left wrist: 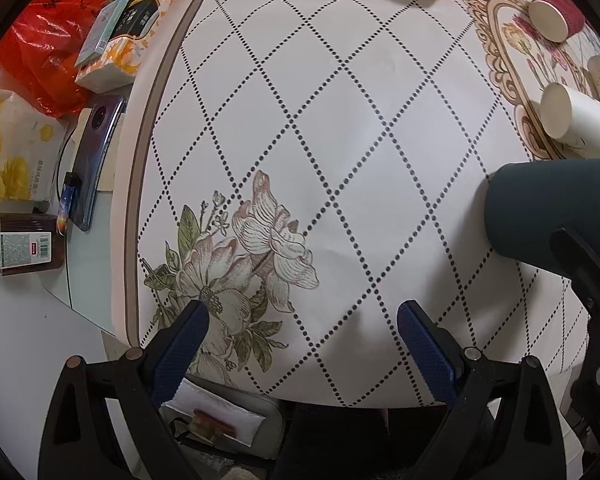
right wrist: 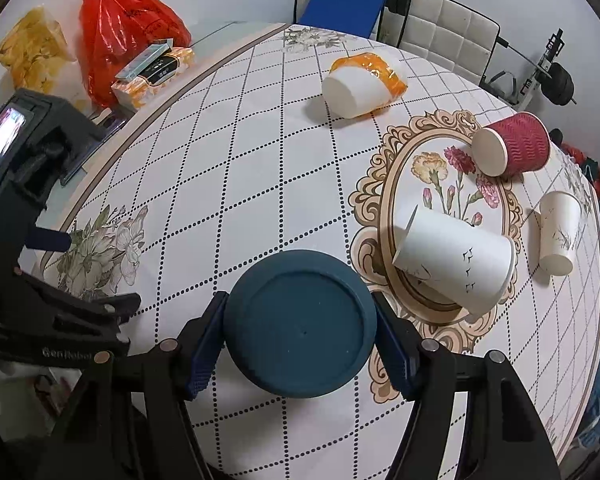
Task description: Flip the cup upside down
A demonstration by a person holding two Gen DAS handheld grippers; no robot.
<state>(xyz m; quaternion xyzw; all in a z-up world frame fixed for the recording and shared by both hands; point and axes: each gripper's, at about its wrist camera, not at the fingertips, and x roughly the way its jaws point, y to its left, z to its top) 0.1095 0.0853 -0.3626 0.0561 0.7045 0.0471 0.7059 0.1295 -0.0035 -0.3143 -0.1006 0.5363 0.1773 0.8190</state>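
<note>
A dark teal cup [right wrist: 300, 324] sits between my right gripper's [right wrist: 300, 340] blue pads; its flat base faces the camera. The pads press on both of its sides, so the gripper is shut on it, just above the table. In the left wrist view the same cup [left wrist: 548, 208] shows at the right edge with the right gripper's finger on it. My left gripper [left wrist: 302, 320] is open and empty over the flower print near the table's front edge.
Paper cups lie on their sides on the tablecloth [right wrist: 260, 160]: a white one [right wrist: 456, 260], a smaller white one [right wrist: 558, 236], a red ribbed one [right wrist: 512, 148], an orange-white one [right wrist: 364, 84]. A red bag [right wrist: 128, 28], tissue boxes [right wrist: 152, 76] and a phone [left wrist: 96, 160] lie left.
</note>
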